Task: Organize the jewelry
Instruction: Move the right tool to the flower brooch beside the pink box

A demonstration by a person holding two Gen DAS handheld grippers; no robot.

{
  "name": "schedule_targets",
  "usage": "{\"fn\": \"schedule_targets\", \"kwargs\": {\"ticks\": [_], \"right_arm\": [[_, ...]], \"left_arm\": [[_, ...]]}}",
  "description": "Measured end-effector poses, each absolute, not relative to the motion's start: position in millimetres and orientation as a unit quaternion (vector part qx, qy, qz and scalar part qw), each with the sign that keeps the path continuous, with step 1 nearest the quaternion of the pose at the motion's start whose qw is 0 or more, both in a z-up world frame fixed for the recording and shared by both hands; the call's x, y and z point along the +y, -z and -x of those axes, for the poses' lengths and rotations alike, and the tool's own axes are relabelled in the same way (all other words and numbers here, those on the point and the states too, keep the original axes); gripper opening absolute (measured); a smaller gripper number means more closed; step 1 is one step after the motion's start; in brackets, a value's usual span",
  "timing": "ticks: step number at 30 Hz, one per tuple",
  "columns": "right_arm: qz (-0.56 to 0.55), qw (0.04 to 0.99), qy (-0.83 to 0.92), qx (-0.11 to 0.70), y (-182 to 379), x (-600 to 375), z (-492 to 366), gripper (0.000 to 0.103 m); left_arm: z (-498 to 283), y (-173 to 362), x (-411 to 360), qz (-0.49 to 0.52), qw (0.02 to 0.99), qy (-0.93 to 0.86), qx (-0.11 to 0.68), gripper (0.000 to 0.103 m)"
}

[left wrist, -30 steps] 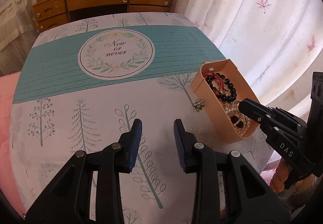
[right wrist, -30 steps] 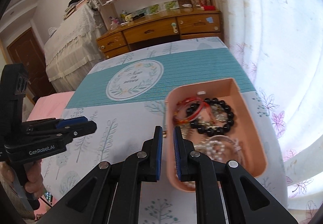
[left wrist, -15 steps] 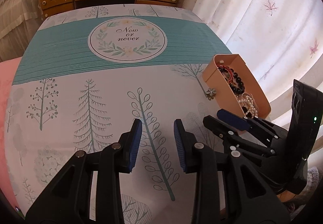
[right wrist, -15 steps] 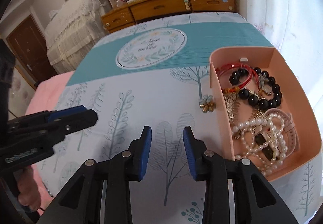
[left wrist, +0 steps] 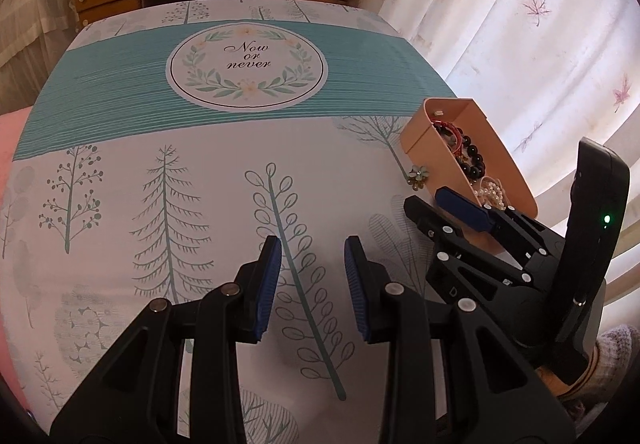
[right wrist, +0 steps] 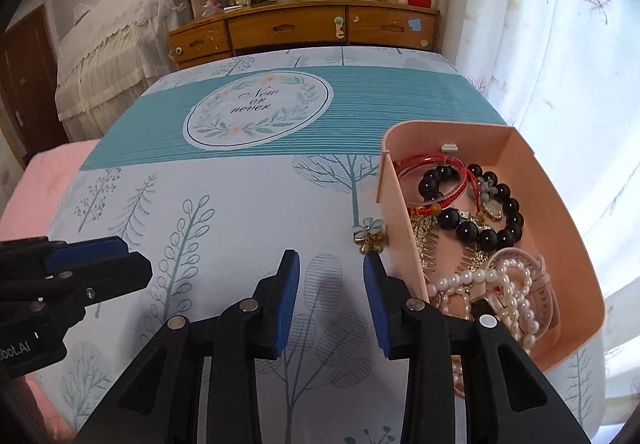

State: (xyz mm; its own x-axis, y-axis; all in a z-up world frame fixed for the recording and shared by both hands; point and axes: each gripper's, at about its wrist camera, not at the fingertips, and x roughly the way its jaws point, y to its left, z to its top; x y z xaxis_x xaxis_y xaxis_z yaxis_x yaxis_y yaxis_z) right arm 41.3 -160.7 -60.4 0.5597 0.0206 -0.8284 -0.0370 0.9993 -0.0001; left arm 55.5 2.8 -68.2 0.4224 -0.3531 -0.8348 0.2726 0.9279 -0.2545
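The right claw [right wrist: 331,276] is hovering open and empty over the desk [right wrist: 240,196], and the small flower clip [right wrist: 369,233] is lying just ahead of its right finger, tight against the near wall of the pink box [right wrist: 560,228]. The left claw [left wrist: 312,264], also gaping empty, is sitting farther off.

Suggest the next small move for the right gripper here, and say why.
Probably ease the right gripper forward and slightly right over the flower clip. The clip lies on the tablecloth just outside the pink box that holds the other jewelry, and the fingers are open and empty.
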Motion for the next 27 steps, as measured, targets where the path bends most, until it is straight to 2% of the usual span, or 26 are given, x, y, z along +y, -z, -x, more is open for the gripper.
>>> {"fn": "schedule_targets", "kwargs": {"ticks": [11, 27], "right_arm": [[-0.013, 0.877, 0.025, 0.479, 61.5, -192.7, -61.8, 0.034], [0.034, 0.878, 0.046, 0.475, 75.4, -148.3, -63.0, 0.036]], "left_arm": [[-62.0, 76.4, 4.5, 0.048, 0.838, 0.187, 0.510, 0.029], [-62.3, 74.7, 8.4, 0.054, 0.841, 0.186, 0.505, 0.029]]}}
